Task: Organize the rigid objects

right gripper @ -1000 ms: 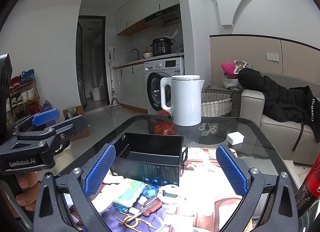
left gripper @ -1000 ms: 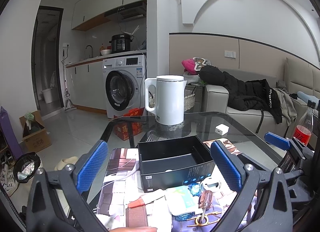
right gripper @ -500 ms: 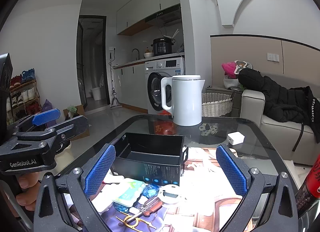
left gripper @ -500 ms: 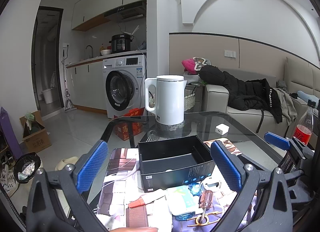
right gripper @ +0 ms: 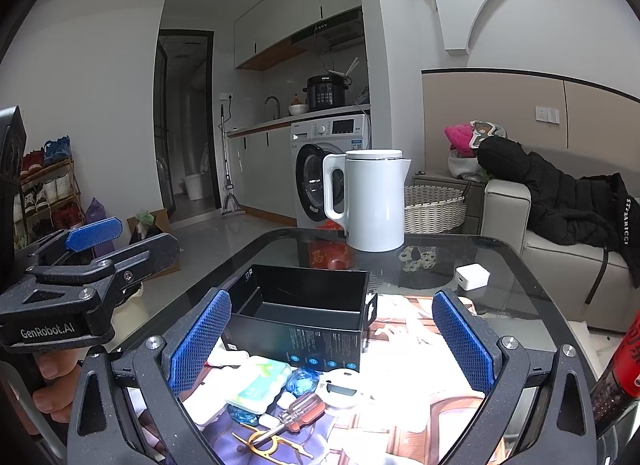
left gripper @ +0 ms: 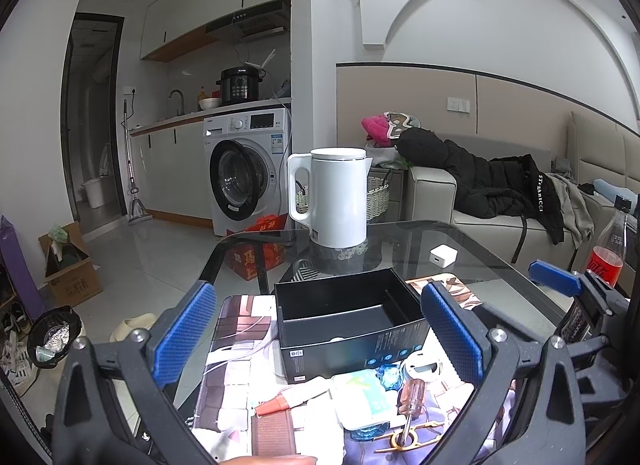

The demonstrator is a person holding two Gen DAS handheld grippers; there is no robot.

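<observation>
An open, empty black box (left gripper: 344, 317) (right gripper: 304, 317) stands on a glass table. In front of it lies a heap of small objects: a screwdriver with an amber handle (left gripper: 410, 401) (right gripper: 304, 413), a green-and-white packet (left gripper: 366, 397) (right gripper: 260, 385), a white round device (left gripper: 422, 365) (right gripper: 340, 387), a blue crinkled piece (right gripper: 302, 379) and a red-tipped tube (left gripper: 276, 405). My left gripper (left gripper: 320, 339) is open and empty above the heap. My right gripper (right gripper: 330, 343) is open and empty, to the right of the left one.
A white kettle (left gripper: 334, 197) (right gripper: 370, 199) stands at the table's far edge. A small white charger (left gripper: 443, 255) (right gripper: 472, 277) lies to the right. A red-drink bottle (left gripper: 610, 249) stands at the right. The glass table edge (left gripper: 216, 261) drops off left.
</observation>
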